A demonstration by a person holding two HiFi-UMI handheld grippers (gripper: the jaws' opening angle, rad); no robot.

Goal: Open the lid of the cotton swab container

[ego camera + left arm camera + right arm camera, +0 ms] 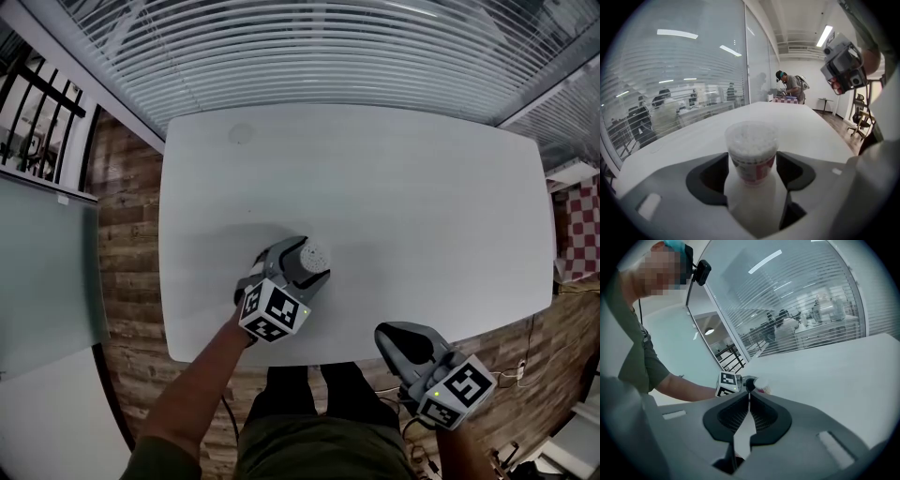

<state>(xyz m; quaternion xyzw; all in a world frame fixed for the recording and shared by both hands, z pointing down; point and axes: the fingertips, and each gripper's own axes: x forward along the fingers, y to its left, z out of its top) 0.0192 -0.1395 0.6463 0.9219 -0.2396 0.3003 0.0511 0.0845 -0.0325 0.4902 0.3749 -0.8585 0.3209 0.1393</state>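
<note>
Cotton swab container [751, 154] stands upright, lid [751, 133] up, gripped by left hand-held gripper [752, 165]; right hand-held gripper [749, 398] closed, empty.

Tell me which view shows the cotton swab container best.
The left gripper view: the cotton swab container stands large and centred between the jaws of the left tool, its lid on. The head view shows only its top, the tool hiding the rest. The right gripper view shows it tiny and distant.
</note>
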